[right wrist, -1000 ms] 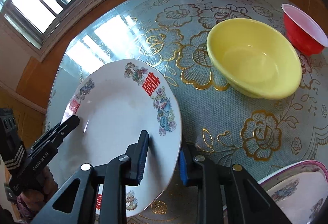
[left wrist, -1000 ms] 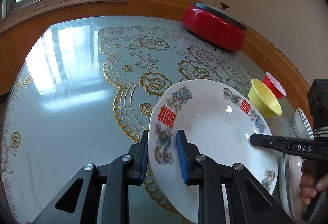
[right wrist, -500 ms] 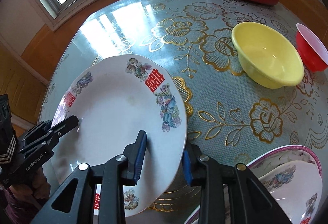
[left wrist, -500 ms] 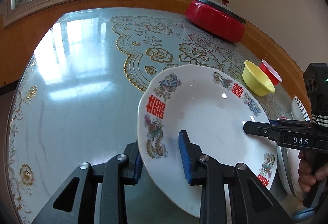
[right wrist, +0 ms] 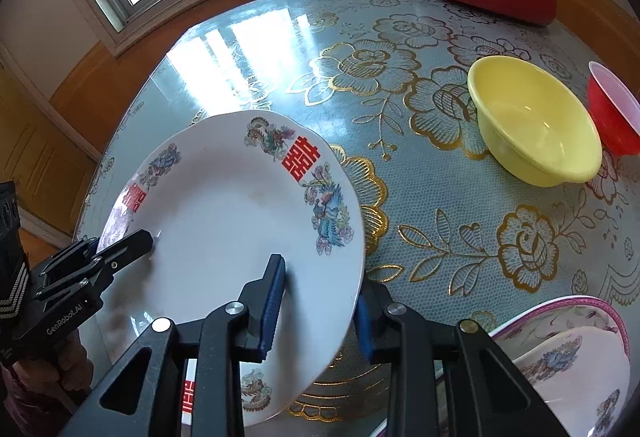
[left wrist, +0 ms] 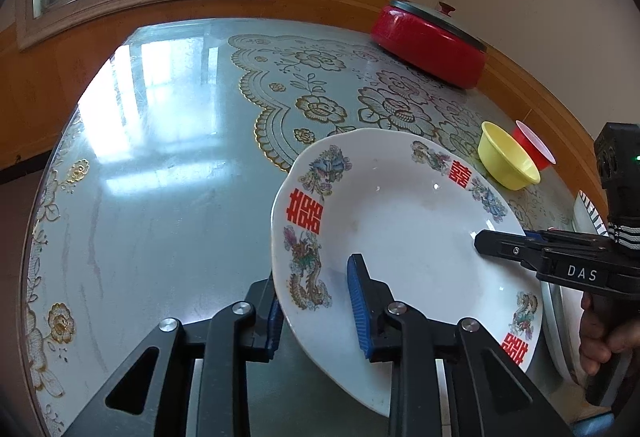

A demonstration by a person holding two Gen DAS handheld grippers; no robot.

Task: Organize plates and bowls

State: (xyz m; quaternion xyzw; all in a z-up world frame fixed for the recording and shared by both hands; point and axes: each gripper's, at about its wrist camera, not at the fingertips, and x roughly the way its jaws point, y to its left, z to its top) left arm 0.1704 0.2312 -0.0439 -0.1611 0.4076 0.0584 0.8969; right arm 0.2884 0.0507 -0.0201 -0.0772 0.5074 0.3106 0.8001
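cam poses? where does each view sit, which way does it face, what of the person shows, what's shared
Left wrist: on the left claw, facing down over the white plate at the table; opposite hand shows.
Right wrist: on the right claw, facing down across the plate toward the yellow bowl; opposite hand shows.
Shared: plate, bowl, red pot.

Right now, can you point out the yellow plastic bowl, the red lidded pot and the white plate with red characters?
Yellow plastic bowl (right wrist: 536,133): right wrist view, inside of the bowl.
Red lidded pot (left wrist: 428,41): left wrist view, red side wall.
White plate with red characters (left wrist: 408,237): left wrist view, bare white centre.
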